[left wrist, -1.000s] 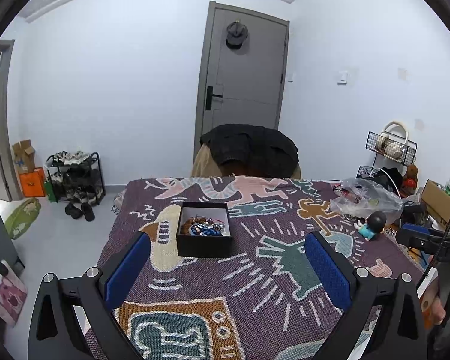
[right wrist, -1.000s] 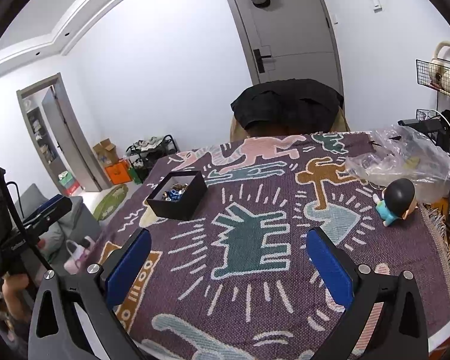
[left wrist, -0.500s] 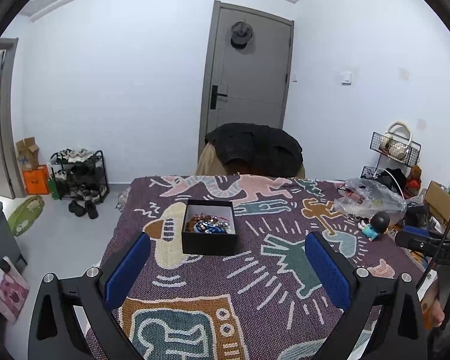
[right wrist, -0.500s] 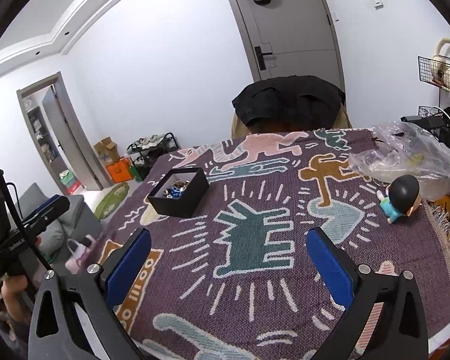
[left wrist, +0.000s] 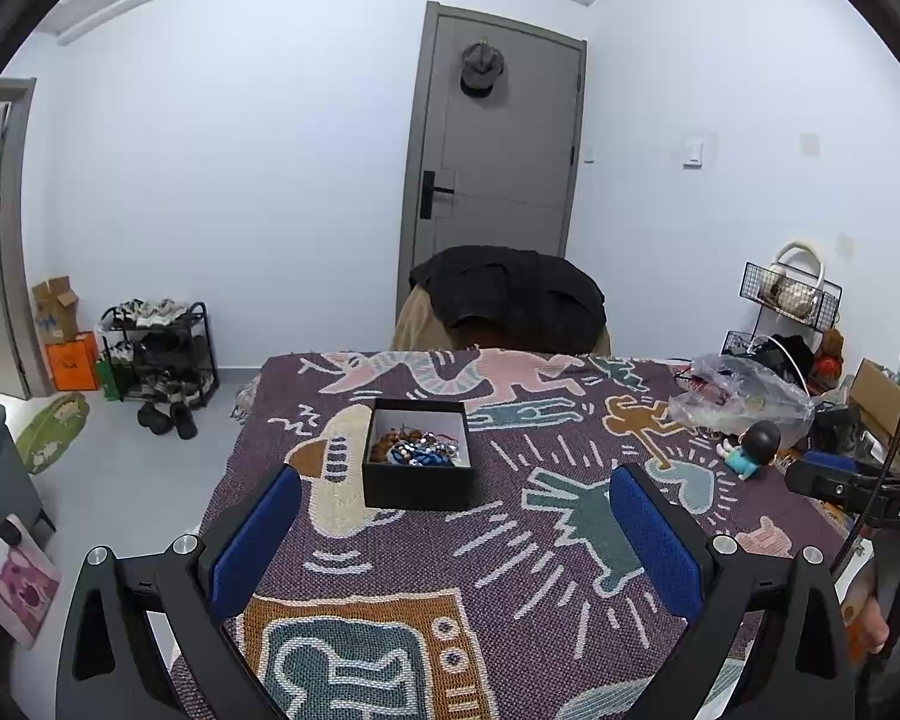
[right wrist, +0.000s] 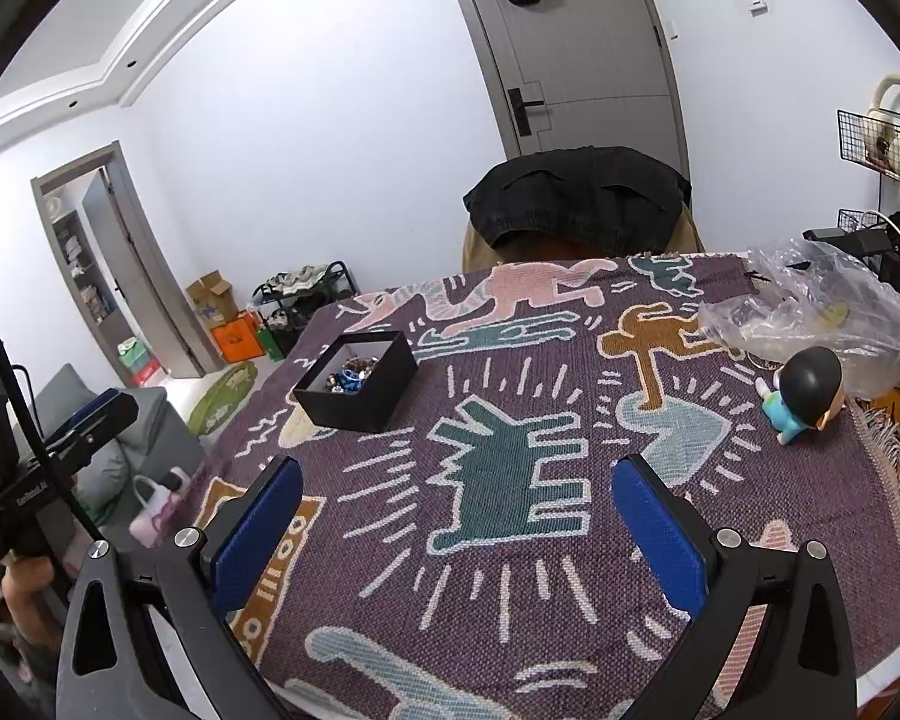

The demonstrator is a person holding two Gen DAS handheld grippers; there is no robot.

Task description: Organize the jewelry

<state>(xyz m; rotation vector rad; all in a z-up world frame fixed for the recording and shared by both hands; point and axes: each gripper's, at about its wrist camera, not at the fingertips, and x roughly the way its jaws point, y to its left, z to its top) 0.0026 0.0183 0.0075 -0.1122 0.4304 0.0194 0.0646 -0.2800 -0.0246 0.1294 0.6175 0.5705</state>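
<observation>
Both spread, empty grippers, left gripper (left wrist: 455, 525) and right gripper (right wrist: 457, 519), are backing slightly from the jewelry (left wrist: 419, 450), which is sitting heaped in its black box (left wrist: 417, 485).

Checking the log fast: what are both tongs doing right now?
Left tongs: open, holding nothing.
Right tongs: open, holding nothing.

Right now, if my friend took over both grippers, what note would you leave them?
Left gripper: open, holding nothing, above the patterned blanket, pointed toward the black box.
Right gripper: open, holding nothing, above the blanket's middle.
Jewelry: heaped in a tangle inside the lidless black box.
Also on the blanket: a toy figure and a clear plastic bag.
Done or left: this fits jewelry already gathered into the box, or a pile waiting to be sorted out. Look before moving anything.
</observation>
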